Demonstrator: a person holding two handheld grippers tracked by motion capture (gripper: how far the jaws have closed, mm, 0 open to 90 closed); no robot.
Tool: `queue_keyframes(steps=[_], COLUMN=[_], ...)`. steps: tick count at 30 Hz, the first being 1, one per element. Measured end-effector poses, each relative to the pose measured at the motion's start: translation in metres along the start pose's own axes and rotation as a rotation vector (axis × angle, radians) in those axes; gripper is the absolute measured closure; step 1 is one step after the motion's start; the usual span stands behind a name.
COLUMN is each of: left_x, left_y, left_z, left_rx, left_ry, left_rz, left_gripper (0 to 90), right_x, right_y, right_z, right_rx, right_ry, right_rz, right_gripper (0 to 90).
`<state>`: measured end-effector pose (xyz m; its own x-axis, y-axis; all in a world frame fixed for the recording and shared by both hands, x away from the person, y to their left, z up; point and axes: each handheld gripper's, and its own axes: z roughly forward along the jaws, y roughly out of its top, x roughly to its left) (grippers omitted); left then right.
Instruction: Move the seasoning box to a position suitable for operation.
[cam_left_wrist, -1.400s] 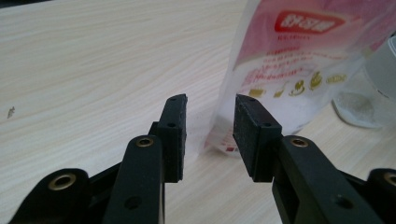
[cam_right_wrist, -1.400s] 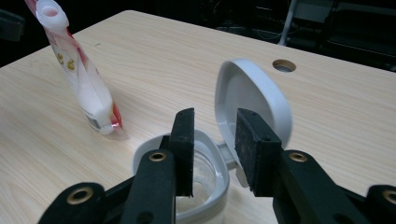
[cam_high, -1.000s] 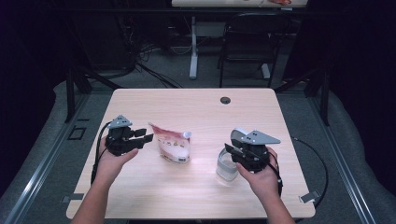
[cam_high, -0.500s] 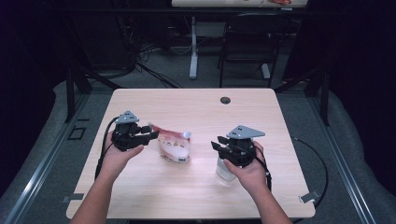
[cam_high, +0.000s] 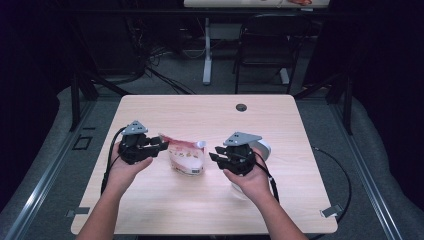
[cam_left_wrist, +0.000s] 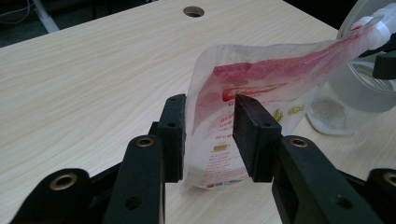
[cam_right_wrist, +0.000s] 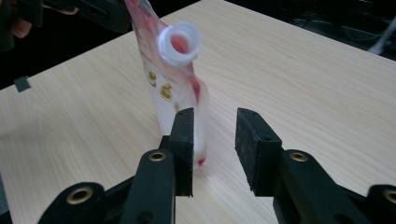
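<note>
Now, starting at the left: have just been closing the jaws of the left gripper around the near edge of the red-and-white pouch, with hardly any change of place compared with a second ago. Between the two pads sits that edge, close to the left pad, yet with a gap remaining, so not possible to call it a firm grip; about half wide, and narrowing. Standing upright on the table, directly ahead of these jaws, with the open white spout at the far top corner, away from this gripper. Further right: has shifted the right gripper sideways since the earlier pictures, away from above the clear container, which now lies behind and beside it, and toward the spout end of the pouch. About half wide too, with nothing between the pads; just ahead and slightly to the left of its left jaw stands the pouch, with the spout above. Seems to mean, as a judgement: securing of the pouch from both ends under way, left side nearly gripped, right side not yet, probably for lifting and pouring toward the container.
</note>
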<state>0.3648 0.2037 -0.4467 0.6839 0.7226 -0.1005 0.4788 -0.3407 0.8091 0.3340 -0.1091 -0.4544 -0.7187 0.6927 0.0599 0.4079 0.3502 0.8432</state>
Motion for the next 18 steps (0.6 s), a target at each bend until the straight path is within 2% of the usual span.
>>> queue_keyframes(steps=[5,9,14,18], left_x=[0.0,0.0,-0.001,-0.001], left_y=[0.0,0.0,0.0,0.0], left_z=[0.0,0.0,-0.001,-0.001], left_rx=[0.002,0.002,0.002,0.001], left_ry=[0.0,0.001,-0.001,-0.007], left_rz=[-0.002,0.001,0.001,-0.001], left_gripper=[66.1,66.1,66.7,67.9], right_x=[0.003,0.001,0.0,0.002], right_y=[0.003,0.003,0.003,0.005], right_z=[0.013,0.022,0.026,0.028], right_rx=[-0.004,0.003,-0.014,-0.026], right_ry=[0.016,0.024,0.05,0.052], right_rz=[-0.01,0.008,0.027,0.031], right_gripper=[66.6,65.3,67.3,68.9])
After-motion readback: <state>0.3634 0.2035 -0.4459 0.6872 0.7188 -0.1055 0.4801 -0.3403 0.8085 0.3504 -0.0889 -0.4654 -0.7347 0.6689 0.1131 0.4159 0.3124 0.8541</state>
